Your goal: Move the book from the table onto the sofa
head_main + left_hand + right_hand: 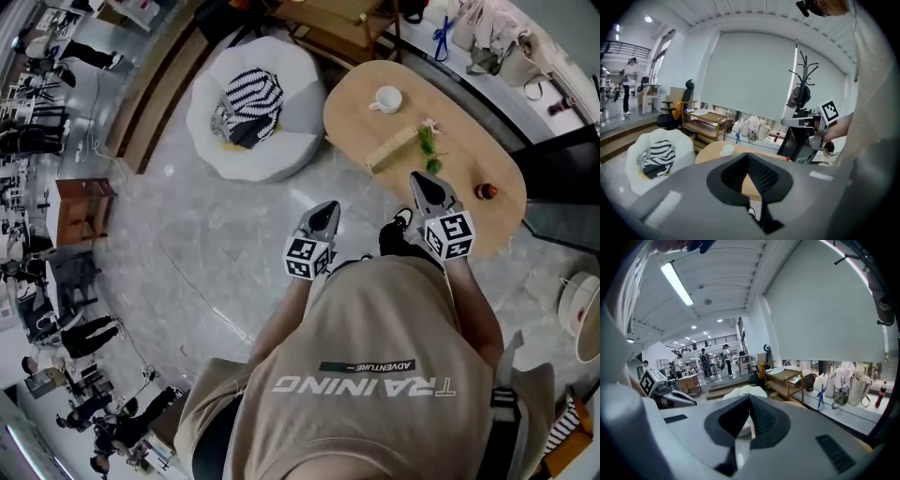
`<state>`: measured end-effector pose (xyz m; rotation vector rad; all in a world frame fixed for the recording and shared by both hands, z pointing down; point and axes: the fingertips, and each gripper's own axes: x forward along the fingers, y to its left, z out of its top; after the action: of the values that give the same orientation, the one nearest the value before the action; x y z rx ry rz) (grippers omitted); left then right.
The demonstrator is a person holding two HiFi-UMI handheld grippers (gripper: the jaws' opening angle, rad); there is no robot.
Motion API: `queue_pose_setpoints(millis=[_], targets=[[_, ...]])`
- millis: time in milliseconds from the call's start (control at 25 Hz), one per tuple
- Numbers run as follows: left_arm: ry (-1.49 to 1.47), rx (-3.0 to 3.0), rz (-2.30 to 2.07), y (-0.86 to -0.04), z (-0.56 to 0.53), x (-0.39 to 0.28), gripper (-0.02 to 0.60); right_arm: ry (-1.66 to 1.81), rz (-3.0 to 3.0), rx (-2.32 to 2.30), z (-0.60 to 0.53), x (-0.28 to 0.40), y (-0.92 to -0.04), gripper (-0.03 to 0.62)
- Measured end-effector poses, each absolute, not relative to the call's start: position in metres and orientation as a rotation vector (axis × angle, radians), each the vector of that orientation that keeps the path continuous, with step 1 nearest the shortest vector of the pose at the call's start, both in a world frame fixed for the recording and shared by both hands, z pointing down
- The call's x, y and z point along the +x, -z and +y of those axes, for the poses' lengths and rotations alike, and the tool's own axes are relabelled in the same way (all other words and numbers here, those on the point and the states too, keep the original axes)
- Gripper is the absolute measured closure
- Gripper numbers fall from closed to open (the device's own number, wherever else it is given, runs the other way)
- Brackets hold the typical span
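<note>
**A:** Where are we in the job?

**B:** Right at the start, on the approach. Both tools are out in front of me with nothing in them. The left gripper (327, 211) has its jaws pressed together, and the right gripper (421, 183) is the same, empty.

**A:** And the book?

**B:** The book (390, 148) lies flat on the table (469, 159) at my one o'clock, just beyond the right gripper's tip. There's a cup (386, 99) further back and a little green sprig (429, 145) just beside it. Untouched, as far as I can judge.

**A:** So what's next?

**B:** I'd say close in on the table, spread one pair of jaws and get them around the book's edge. It lies flat, so I reckon the grip needs a low angle. Then it goes across to the sofa (281, 150) at eleven o'clock, the round white one with a striped cushion (251, 101) on it.

**A:** What's the room like?

**B:** Pale, glossy stone floor (187, 234) and a light wooden oval tabletop with a small red thing (485, 191) near its three o'clock end. It's a big open hall, with people and desks away at nine o'clock.
</note>
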<state>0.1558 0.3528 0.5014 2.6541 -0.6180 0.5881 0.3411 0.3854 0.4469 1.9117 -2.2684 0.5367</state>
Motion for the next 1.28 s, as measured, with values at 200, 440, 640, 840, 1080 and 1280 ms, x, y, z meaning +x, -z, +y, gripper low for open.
queue_pose_setpoints(millis=[200,440,640,840,1080,1280], targets=[[-0.611,2.733,-0.454,-0.491,0.324,0.239,0.591,-0.551,-2.235,1.927,0.382,0.386,-0.460,0.591],[-0.704,2.782,-0.312,-0.497,0.317,0.308,0.591,-0.622,-2.100,2.070,0.403,0.428,-0.471,0.591],[-0.715,2.790,-0.217,-0.498,0.317,0.350,0.591,-0.670,-1.994,2.195,0.424,0.459,-0.475,0.591],[-0.763,2.866,-0.205,-0.499,0.292,0.373,0.591,-0.744,-1.850,2.319,0.431,0.470,-0.482,0.591],[-0.817,2.873,-0.065,-0.501,0.273,0.396,0.591,-0.763,-1.660,2.495,0.434,0.475,-0.472,0.591],[-0.772,2.882,0.019,-0.496,0.275,0.407,0.591,-0.705,-1.591,2.505,0.428,0.473,-0.457,0.591]])
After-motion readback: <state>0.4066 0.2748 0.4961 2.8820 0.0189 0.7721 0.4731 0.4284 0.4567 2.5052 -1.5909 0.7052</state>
